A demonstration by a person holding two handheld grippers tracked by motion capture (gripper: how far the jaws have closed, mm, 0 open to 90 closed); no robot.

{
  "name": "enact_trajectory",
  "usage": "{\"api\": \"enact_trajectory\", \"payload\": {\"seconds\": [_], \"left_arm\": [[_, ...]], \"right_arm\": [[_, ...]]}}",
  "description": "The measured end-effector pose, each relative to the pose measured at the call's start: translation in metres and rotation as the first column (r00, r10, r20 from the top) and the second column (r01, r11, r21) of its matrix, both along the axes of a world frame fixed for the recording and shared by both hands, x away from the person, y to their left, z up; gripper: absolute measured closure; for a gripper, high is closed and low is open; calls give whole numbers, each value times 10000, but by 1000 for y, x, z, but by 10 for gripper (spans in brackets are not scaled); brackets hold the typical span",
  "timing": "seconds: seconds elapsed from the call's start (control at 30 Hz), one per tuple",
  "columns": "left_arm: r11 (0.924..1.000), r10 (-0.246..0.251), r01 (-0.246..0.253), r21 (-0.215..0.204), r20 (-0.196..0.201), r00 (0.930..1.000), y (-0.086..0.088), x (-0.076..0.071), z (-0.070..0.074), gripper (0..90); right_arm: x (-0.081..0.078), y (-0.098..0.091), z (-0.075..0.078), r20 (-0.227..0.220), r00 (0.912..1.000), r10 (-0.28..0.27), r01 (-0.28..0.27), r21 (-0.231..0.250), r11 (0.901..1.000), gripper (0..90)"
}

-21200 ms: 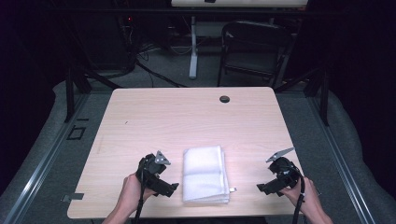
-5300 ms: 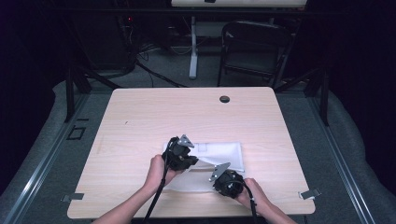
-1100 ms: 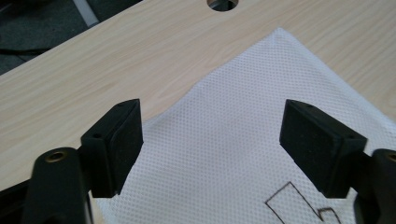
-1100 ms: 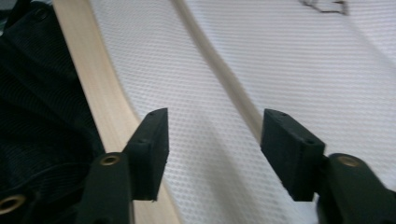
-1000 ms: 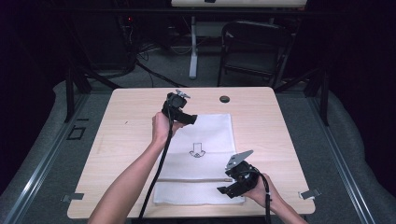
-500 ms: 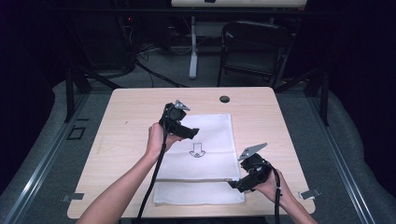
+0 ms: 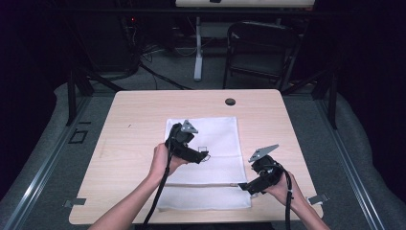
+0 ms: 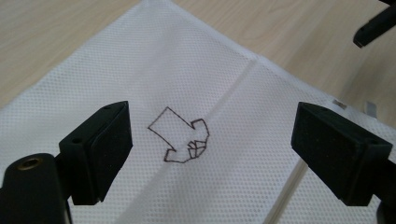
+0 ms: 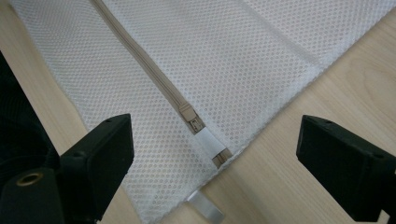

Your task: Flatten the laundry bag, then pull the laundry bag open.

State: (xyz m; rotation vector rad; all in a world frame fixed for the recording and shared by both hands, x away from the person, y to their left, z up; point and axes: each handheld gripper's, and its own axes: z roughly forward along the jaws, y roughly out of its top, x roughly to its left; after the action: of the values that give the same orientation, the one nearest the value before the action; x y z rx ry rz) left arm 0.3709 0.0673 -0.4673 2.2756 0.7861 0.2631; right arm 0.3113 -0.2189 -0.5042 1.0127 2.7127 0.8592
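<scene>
Lying flat on the counter [image 7: 119, 143], the white mesh bag [image 7: 215, 139] sat unfolded beneath both tools. The left hand-held gripper [image 7: 203, 156] hovered with jaws apart over the arrow mark [image 8: 180, 135]. The right hand-held gripper [image 7: 243, 187], jaws having just been opening with nothing clamped, stood above the zipper pull [image 9: 194, 122] at the bag's edge.

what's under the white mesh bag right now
The mesh bag lies flat on the wooden table. The weave hides the tabletop beneath it; whether anything is inside cannot be told.
</scene>
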Motion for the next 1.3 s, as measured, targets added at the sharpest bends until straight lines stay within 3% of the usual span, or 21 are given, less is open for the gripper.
{"api": "enact_trajectory", "payload": {"seconds": [0.23, 0.6, 0.93, 1.17, 1.3], "left_arm": [[9997, -231, 232, 48, -172, 9996, 0, -9, -10, 125], [9993, -384, 383, -48, -254, 9989, -2, -14, -13, 123], [9973, -726, 724, -94, -217, 9971, -16, -21, -19, 124], [9932, -1160, 1156, -123, -375, 9925, -29, -26, -28, 141], [9857, -1684, 1683, -49, -506, 9844, -43, -31, -40, 155]], "right_arm": [[2, -1, -2, -116, 9999, -30, 29, -124, 9999, 122], [3, -4, -2, -109, 9998, -167, 165, -192, 9997, 150], [3, -6, -3, -142, 9996, -229, 225, -273, 9994, 173], [3, -6, -3, -143, 9994, -306, 303, -212, 9993, 199], [4, -6, -4, -157, 9995, -260, 256, -222, 9994, 228]]}}
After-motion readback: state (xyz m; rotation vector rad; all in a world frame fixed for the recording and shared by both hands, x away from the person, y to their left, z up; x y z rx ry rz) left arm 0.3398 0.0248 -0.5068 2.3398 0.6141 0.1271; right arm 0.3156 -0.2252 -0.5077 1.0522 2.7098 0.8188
